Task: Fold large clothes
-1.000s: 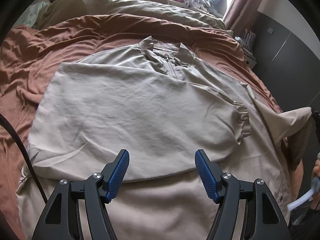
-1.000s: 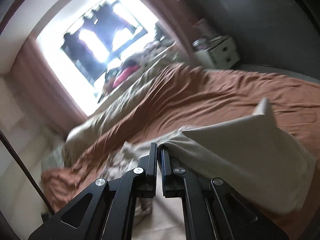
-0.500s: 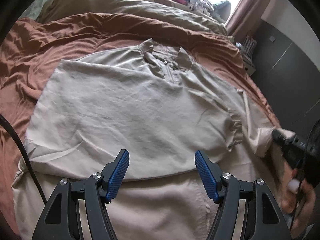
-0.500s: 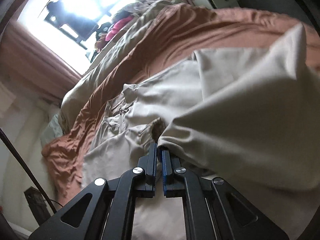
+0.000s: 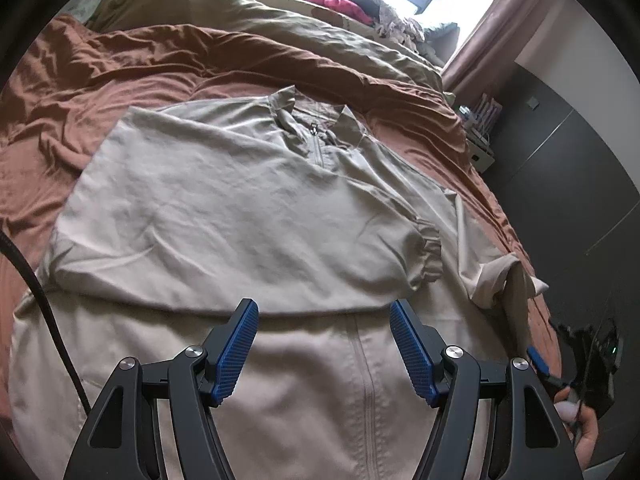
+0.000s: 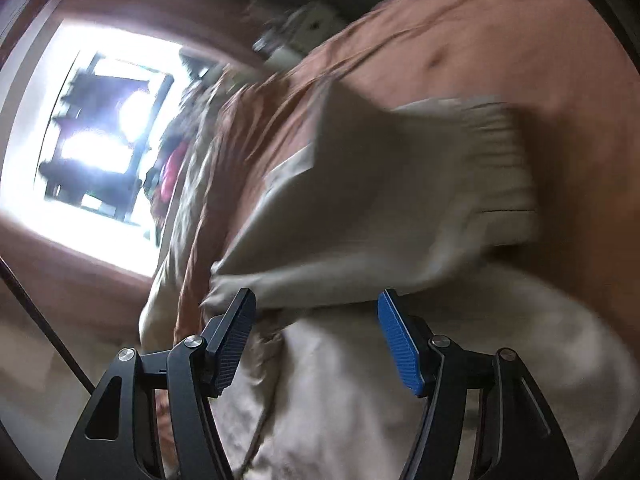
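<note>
- Beige jacket (image 5: pixel 224 216) lies spread on a rust-brown sheet (image 5: pixel 120 64) that covers the bed, collar and zip toward the far side, hem toward the near side.
- One sleeve is folded across the chest; its gathered cuff (image 5: pixel 430 256) rests near the right edge of the jacket.
- The other sleeve (image 5: pixel 496 276) lies crumpled at the jacket's right edge, its end curled up off the sheet.
- The left gripper (image 5: pixel 324 344) hovers over the lower front of the jacket, near the zip seam; its blue-padded jaws stand apart with nothing between them.
- The right gripper (image 6: pixel 316 340) points along the right side of the bed; its jaws have just been opening and now stand apart. Beige cloth lies just beyond and below the pads, but the blurred picture shows no pad pressing on it.
- In the left wrist view the right gripper shows at the right edge, beside the bed, held by a hand (image 5: pixel 580 420).
- A ribbed sleeve end (image 6: pixel 480 152) shows blurred ahead of the right gripper, lying on the sheet.
- An olive quilt (image 5: pixel 256 28) is bunched at the far side of the bed, with a pink item (image 5: pixel 336 2) beyond it under a bright window (image 6: pixel 100 128).
- A black cable (image 5: pixel 36 292) crosses the left edge of the left wrist view.
</note>
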Demonstrator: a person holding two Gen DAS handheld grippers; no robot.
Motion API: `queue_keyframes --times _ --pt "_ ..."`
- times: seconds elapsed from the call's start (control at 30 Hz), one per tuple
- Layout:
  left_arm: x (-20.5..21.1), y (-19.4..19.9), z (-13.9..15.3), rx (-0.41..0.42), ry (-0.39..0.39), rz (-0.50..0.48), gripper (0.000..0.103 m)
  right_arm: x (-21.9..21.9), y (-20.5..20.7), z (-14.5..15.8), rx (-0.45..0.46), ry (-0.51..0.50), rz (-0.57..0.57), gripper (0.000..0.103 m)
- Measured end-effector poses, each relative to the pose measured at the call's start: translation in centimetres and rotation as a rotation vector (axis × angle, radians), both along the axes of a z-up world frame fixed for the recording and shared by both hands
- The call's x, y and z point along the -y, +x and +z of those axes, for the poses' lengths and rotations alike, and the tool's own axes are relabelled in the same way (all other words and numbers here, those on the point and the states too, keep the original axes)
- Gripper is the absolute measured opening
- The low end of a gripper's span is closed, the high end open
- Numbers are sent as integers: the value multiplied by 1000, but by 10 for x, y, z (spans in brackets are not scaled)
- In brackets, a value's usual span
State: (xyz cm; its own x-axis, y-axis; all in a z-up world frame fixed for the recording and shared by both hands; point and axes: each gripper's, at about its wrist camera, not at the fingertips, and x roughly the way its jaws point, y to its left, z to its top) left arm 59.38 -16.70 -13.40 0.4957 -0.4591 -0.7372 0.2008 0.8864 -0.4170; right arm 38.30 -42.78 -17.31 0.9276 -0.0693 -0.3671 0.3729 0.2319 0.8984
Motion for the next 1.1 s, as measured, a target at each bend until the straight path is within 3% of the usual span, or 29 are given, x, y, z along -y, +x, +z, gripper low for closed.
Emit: queue_keyframes --times 0.17,0.27,0.37,0.43,0.47,0.57,0.73,0.87,1.1 --pt "-4 -3 -11 -9 11 7 70 13 5 -20 -30 61 -32 62" --pt "-8 1 -17 -11 23 22 70 16 19 -29 -26 106 -21 56" --pt "-14 9 -22 -19 27 37 70 23 30 -41 -21 194 -6 41" --pt "-16 14 -25 -22 38 44 70 33 32 -44 -8 213 -12 20" --pt "-16 17 -28 -27 46 46 70 37 29 -41 -13 202 -16 17" --pt "-18 22 -35 -51 37 44 70 44 25 -16 -18 84 -46 5" --pt "-22 25 -34 -61 5 45 70 31 28 65 -43 -235 -95 5" --pt "-27 26 -31 -62 -21 57 70 8 55 128 -29 -440 -7 3" --pt "-43 28 -22 -61 -51 81 70 -69 91 190 14 -683 185 3"
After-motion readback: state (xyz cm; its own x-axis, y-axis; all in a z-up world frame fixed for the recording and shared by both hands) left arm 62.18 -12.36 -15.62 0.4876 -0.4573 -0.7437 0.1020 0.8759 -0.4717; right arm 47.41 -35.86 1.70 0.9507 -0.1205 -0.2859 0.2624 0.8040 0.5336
